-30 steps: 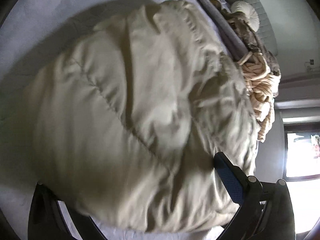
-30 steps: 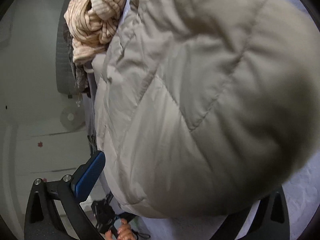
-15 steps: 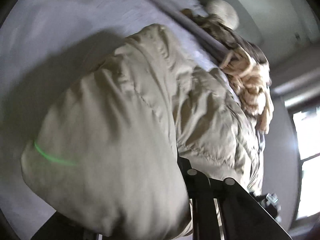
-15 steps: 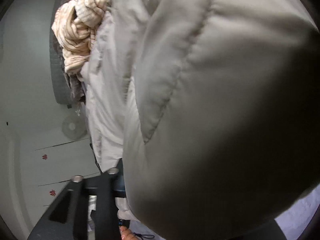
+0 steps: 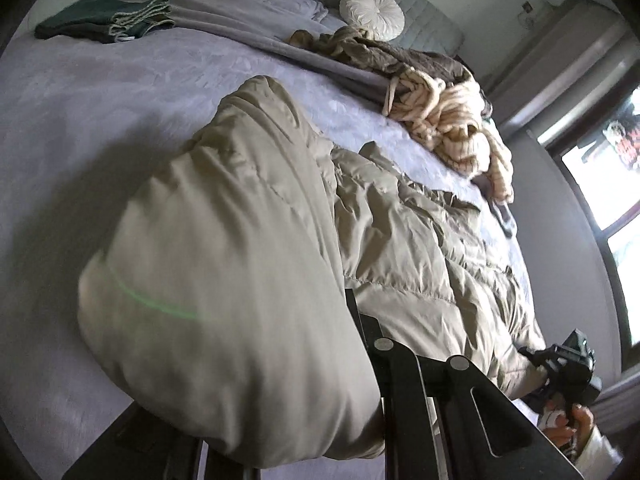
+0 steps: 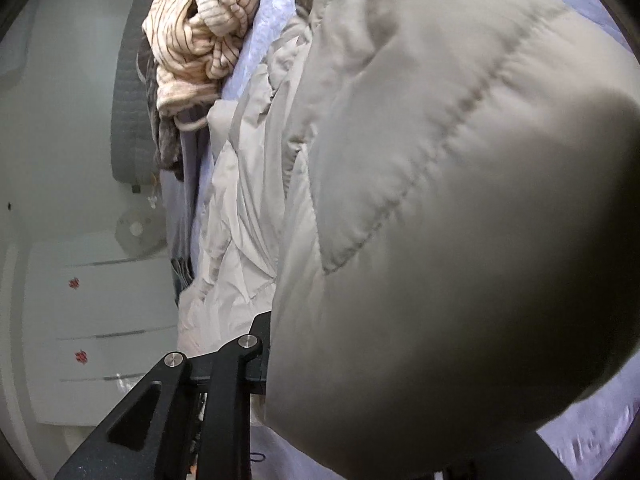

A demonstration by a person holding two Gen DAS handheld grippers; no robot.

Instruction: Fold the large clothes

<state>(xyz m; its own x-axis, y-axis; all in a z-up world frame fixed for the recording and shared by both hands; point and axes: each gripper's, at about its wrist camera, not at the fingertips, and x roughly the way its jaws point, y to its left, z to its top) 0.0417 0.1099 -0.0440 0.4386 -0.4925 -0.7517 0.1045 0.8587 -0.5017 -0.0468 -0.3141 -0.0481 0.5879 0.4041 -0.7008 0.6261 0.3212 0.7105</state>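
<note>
- A puffy beige quilted coat (image 5: 400,248) lies across a bed (image 5: 100,100) with a pale lilac cover; its near edge is bunched up and raised off the bed.
- The left gripper (image 5: 360,412) is clenched on one bunch of the coat's edge, padding bulging over its jaws.
- The right gripper (image 6: 272,364) has just been closing its jaws, and a thick fold of the coat fills them (it swells so close to the lens that it hides half that view).
- In the left view the right gripper (image 5: 560,364) shows small at the coat's far corner, a hand (image 5: 572,424) behind it.
- To fold well, I judge both corners should travel level and together, carried over the coat's body so the edge lands straight; slippery padding may slide out of a shallow pinch.
- Beyond the coat sits a heap of a striped cream jumper (image 5: 456,120) and brown clothes (image 5: 384,52), near enough to catch the folded edge.
- Farther off: a folded dark green cloth (image 5: 100,24) and a round white cushion (image 5: 372,14).
</note>
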